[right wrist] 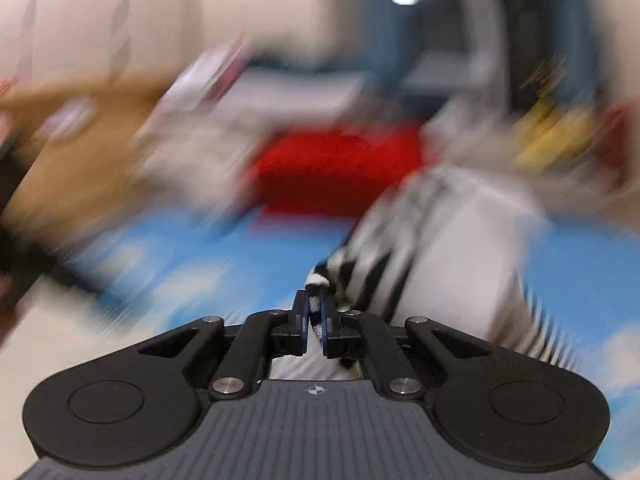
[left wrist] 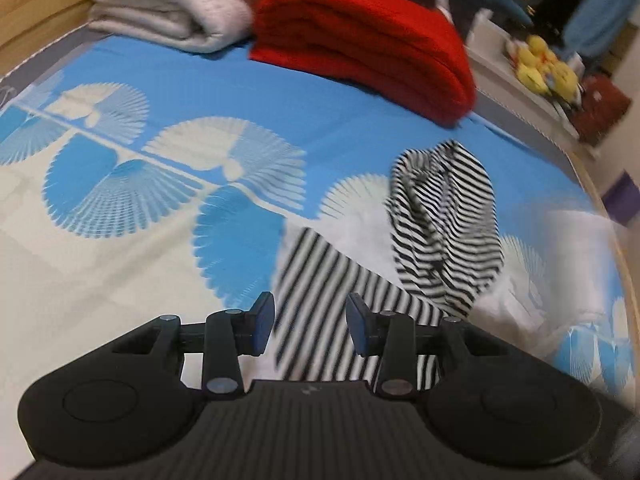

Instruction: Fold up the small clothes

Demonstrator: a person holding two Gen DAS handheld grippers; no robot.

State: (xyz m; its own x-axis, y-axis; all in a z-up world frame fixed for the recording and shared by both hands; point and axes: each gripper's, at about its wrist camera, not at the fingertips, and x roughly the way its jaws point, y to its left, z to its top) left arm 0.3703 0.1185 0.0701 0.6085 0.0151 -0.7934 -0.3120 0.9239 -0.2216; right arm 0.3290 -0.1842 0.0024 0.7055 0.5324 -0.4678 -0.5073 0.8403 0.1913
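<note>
Striped garment (left wrist: 444, 224) is lying partly on the bed sheet (left wrist: 140, 240), partly hanging lifted; right gripper (right wrist: 316, 316) is pinching its edge w/ jaws closed, probably to raise a corner for folding; view's blurred. Left gripper (left wrist: 310, 320) is hovering over the flat striped part, jaws apart, holding nothing; red blanket (left wrist: 360, 40) & white blanket (left wrist: 160, 4) are sitting farther back.

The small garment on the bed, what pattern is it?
Black-and-white stripes on the small garment, clearest in the left wrist view.
</note>
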